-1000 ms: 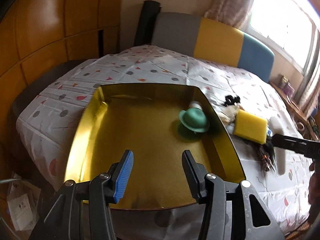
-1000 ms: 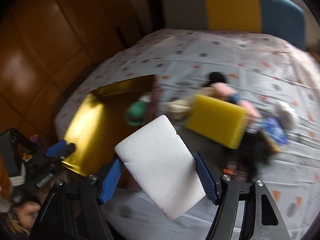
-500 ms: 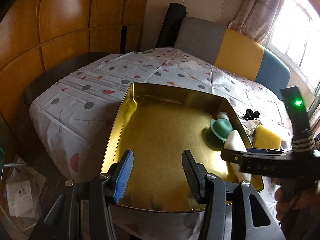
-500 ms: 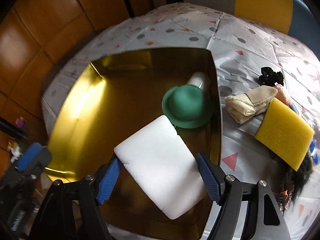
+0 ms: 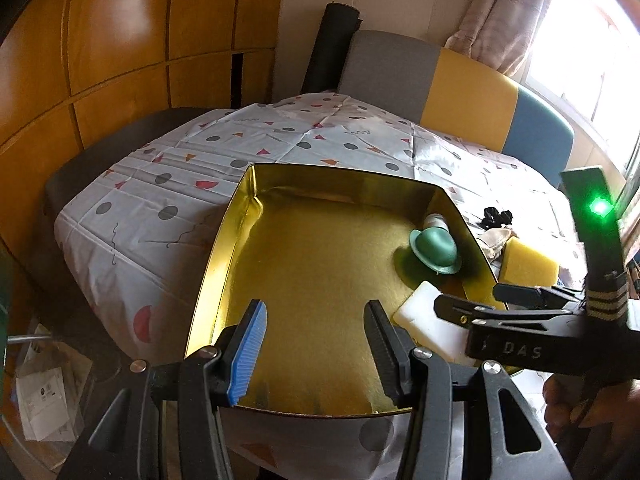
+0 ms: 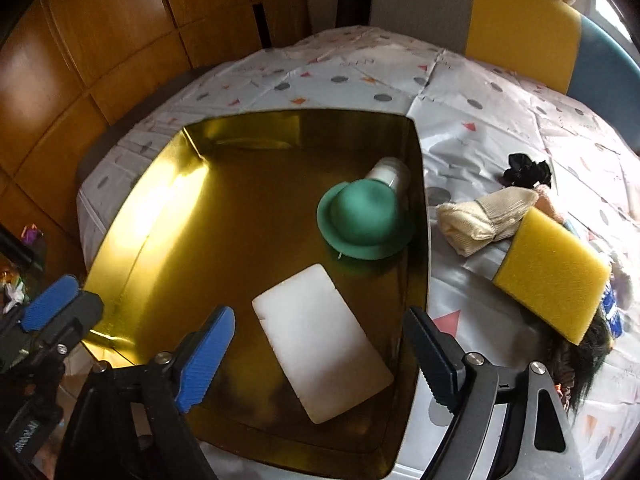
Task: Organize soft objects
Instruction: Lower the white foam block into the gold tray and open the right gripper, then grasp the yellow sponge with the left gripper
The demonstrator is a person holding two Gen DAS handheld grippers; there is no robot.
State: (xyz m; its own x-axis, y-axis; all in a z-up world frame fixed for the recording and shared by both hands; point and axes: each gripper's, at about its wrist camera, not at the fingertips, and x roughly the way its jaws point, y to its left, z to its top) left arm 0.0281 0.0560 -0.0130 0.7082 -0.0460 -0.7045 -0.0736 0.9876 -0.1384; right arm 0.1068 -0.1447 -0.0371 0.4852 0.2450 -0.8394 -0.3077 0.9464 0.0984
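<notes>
Now my right hand-held gripper (image 6: 320, 356) has just been opening and its jaws stand apart; the white foam block (image 6: 320, 344) lies free between them, in the gold tray (image 6: 168, 216), near the green hat (image 6: 362, 222). My left hand-held gripper (image 5: 316, 344) is half open and empty. Next I must fetch the yellow sponge (image 6: 554, 280), on the bed to the right.

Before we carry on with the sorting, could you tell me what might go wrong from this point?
1. The right gripper, jaws just opened, stands around the white foam block lying in the gold tray; pulling back carelessly could drag it.
2. The yellow sponge rests on a pile of other things, so grabbing it may pull them along.
3. The green hat lies near the tray's right wall, which could hinder later placing.
</notes>
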